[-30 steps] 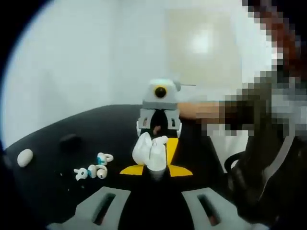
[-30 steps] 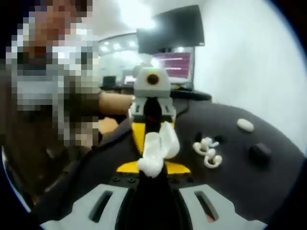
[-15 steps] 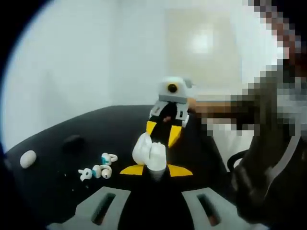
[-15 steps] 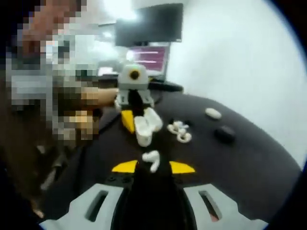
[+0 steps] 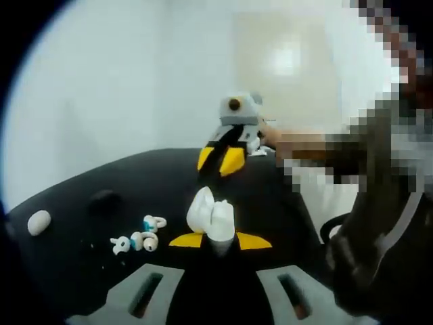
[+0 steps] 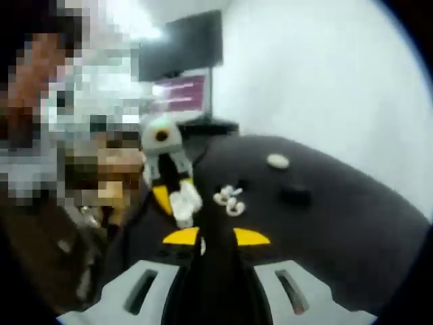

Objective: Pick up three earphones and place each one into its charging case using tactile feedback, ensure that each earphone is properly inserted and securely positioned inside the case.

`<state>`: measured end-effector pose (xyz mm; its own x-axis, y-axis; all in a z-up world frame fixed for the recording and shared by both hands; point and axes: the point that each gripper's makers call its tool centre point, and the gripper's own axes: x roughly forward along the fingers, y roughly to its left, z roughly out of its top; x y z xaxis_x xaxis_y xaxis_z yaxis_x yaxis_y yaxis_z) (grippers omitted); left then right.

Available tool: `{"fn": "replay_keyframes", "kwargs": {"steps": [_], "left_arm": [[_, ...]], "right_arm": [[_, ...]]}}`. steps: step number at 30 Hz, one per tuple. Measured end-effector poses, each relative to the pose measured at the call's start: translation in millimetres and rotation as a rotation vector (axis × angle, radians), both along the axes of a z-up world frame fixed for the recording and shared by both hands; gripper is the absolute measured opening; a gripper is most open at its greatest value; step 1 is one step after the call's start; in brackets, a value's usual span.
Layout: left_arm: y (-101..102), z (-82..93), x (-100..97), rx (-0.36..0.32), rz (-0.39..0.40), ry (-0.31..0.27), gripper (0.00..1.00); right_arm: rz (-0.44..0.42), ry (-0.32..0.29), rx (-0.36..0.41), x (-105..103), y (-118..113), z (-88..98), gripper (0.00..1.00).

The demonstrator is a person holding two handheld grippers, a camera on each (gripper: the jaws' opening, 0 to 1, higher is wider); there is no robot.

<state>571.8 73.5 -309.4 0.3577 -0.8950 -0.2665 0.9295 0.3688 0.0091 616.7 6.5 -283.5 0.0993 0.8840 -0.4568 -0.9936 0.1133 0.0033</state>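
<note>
Charging case, lid up, sits clamped in my left gripper above the black table, loose earphones lying leftward. From my right gripper, jaws pinched on a white earphone, a monitor glows behind.

No text can be read; the lit monitor shows only blurred lines.
</note>
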Motion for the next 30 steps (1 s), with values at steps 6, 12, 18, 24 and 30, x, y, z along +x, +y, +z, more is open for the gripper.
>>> {"fn": "replay_keyframes", "kwargs": {"steps": [6,12,18,24,30], "left_arm": [[1.6,0.2,0.1,0.004,-0.005,-0.015,0.13],[2.1,0.4,-0.3,0.002,-0.006,-0.012,0.13],[1.6,0.4,-1.9,0.004,-0.010,-0.020,0.13],[0.5,0.6,-3.1,0.004,-0.016,-0.026,0.13],[-0.6,0.8,-4.0,0.002,-0.018,-0.025,0.13]], "right_arm": [[0.288,-0.116,-0.188,-26.7,14.4,-19.2,0.20],[0.354,-0.086,-0.169,-26.3,28.3,-15.5,0.20],[0.440,-0.016,-0.238,-34.3,21.3,-22.7,0.20],[0.507,-0.092,-0.261,-34.9,23.7,-24.4,0.19],[0.558,-0.088,-0.316,-42.6,24.9,-35.7,0.17]]}}
